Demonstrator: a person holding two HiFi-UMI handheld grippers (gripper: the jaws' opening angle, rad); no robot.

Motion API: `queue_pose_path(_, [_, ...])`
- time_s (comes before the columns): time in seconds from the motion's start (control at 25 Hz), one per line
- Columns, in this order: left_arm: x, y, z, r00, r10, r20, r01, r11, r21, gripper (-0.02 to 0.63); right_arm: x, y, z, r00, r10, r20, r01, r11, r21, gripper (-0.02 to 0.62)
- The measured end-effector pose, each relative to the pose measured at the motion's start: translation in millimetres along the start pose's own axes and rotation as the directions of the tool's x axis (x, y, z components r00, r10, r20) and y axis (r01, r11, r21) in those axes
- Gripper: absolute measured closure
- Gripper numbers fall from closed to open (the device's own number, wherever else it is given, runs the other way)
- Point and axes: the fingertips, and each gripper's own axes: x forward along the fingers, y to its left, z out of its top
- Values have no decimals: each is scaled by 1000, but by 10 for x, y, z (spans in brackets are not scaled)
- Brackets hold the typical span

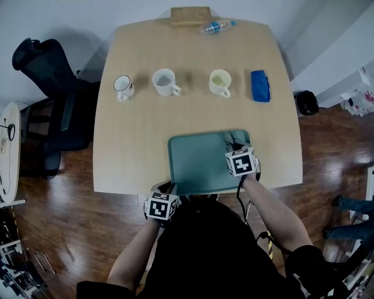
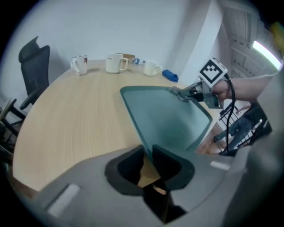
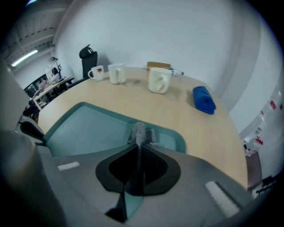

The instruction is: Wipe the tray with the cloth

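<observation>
- Tray lay flat, with three mugs in a row beyond it.
- Left gripper pinched the rim at the tray's near left corner, jaws only narrowly apart.
- Right gripper was clamped on the grey cloth, at the tray's far right corner.

The place looks like an office or meeting room: a large rounded wooden surface stands on a dark wood-plank floor against plain white walls, with a black swivel office chair beside it. Mugs and a plastic water bottle sit on the surface, and a strip light runs overhead
</observation>
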Motion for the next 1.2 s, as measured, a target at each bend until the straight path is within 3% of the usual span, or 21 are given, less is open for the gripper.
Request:
queue_pose_path(0.16, [3, -16, 1, 1000, 0, 0, 0, 1000, -7, 538, -99, -605, -377, 998, -54, -30, 57, 989, 135, 569])
queue_pose_path(0.32, [2, -29, 12, 1000, 5, 2, -5, 1000, -11, 538, -135, -567, -419, 996, -72, -48, 79, 982, 170, 569])
queue_pose_path(0.48, [8, -52, 21, 1000, -1, 6, 1, 1000, -13, 538, -28, -33, -288, 999, 10, -36, -4, 987, 162, 569])
queue_pose_path(0.64, [13, -38, 30, 1000, -8, 19, 8, 1000, -13, 538, 39, 800, 24, 991, 133, 2, -133, 990, 57, 569])
queue_pose_path(0.92, [-9, -48, 35, 999, -28, 40, 29, 999, -18, 538, 118, 1937, 285, 962, 274, -13, -275, 960, -54, 569])
queue_pose_path(1.08, [6, -23, 9, 998, -44, 38, 44, 999, -8, 537, 154, 2279, 320, 950, 310, -33, -312, 945, -95, 569])
queue_pose_path(1.2, [-12, -21, 14, 997, -58, 47, 59, 998, -31, 537, 146, 2302, 312, 947, 318, -35, -320, 940, -116, 569])
